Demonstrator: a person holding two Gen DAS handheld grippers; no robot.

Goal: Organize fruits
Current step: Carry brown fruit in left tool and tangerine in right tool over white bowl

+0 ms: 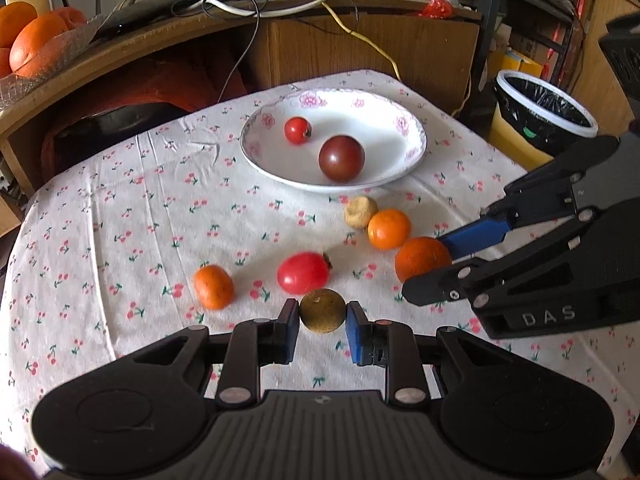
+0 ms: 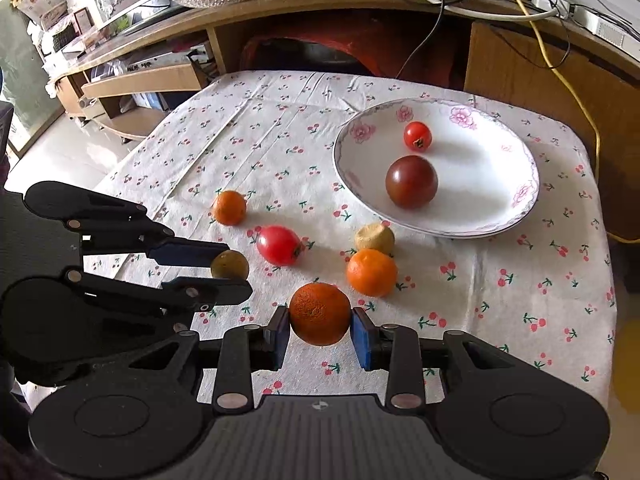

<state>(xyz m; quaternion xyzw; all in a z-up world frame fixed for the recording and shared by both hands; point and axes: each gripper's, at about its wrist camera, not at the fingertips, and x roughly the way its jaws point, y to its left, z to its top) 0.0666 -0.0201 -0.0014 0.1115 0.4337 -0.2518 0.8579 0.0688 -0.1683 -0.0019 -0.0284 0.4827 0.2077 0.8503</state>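
Left gripper (image 1: 322, 322) clamped on olive-brown fruit (image 1: 322, 311); right gripper (image 2: 320, 334) clamped on rough orange (image 2: 320, 314); two tomatoes in flowered plate (image 1: 394, 178) beyond.

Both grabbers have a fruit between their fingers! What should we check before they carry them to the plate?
1. Left gripper pads touching the olive-green fruit: ok.
2. Right gripper pads touching the dark orange: ok.
3. Fruits lifted off the tablecloth: cannot tell.
4. Bare room in the plate beside the small red tomato and dark tomato: ok.
5. Grippers clear of each other: ok, though close.
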